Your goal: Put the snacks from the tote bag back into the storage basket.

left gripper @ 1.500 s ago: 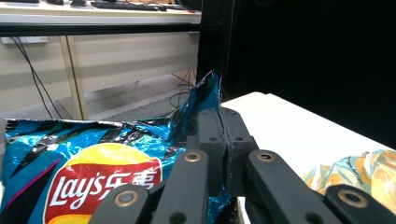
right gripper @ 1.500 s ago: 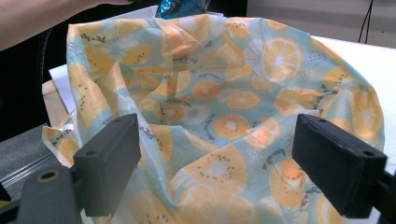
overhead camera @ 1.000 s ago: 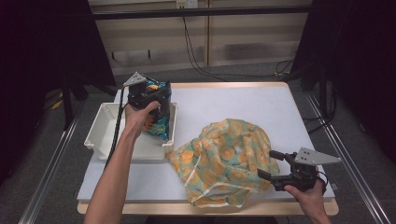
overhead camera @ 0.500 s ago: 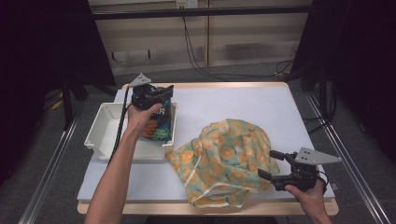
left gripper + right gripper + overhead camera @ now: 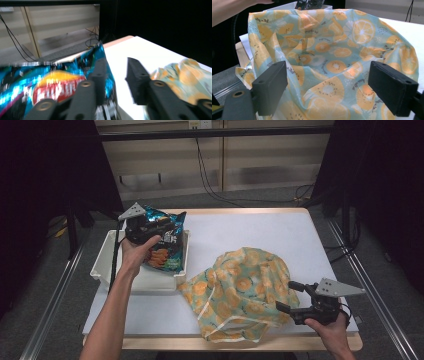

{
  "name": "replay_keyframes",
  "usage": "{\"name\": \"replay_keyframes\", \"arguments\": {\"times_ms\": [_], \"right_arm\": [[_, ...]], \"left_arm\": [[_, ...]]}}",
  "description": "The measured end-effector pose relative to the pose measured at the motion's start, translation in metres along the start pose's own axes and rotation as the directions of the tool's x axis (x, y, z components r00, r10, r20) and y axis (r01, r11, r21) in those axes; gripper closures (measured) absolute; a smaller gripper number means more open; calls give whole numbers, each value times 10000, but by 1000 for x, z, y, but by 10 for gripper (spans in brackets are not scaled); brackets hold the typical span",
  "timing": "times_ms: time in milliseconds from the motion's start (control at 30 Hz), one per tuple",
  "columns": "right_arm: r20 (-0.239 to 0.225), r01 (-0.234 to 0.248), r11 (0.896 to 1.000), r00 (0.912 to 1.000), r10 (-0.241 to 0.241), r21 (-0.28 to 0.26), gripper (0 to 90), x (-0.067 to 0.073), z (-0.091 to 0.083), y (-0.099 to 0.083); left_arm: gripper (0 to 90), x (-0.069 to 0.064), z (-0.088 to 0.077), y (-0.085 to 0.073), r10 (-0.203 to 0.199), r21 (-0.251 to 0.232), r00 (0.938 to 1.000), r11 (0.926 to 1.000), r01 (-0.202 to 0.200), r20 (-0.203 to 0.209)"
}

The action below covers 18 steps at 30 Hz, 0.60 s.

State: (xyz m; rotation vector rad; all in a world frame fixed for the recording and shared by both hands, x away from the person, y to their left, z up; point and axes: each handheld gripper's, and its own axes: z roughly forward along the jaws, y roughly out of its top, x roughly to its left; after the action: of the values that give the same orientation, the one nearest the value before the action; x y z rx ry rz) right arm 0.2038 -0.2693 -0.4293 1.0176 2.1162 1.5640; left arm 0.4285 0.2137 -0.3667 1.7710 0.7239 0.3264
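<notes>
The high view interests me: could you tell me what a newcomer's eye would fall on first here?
First, the fruit-print cloth bag, orange and pale blue, crumpled on the near right of the white table, with the right gripper open beside it. Next, the shiny blue snack bag leaning in the white tray at the left, where the left gripper has just been opening; its jaws stand apart with nothing between them.

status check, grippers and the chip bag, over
Left hand-held gripper jaws just opened, chip bag beside them, propped in white bin. Right hand-held gripper open at the fruit-print bag. Nothing in the way.
</notes>
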Motion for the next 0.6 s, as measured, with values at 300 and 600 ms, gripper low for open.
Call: {"name": "replay_keyframes", "arguments": {"times_ms": [300, 600], "right_arm": [[126, 20, 10000, 9999, -19, -80, 157, 0, -3, 2], [91, -34, 10000, 10000, 33, 38, 152, 0, 2, -1]], "left_arm": [[900, -3, -29, -31, 296, 806, 9992, 9962, -317, 274], [900, -6, -40, -71, 230, 1462, 9985, 9888, -300, 491]]}}
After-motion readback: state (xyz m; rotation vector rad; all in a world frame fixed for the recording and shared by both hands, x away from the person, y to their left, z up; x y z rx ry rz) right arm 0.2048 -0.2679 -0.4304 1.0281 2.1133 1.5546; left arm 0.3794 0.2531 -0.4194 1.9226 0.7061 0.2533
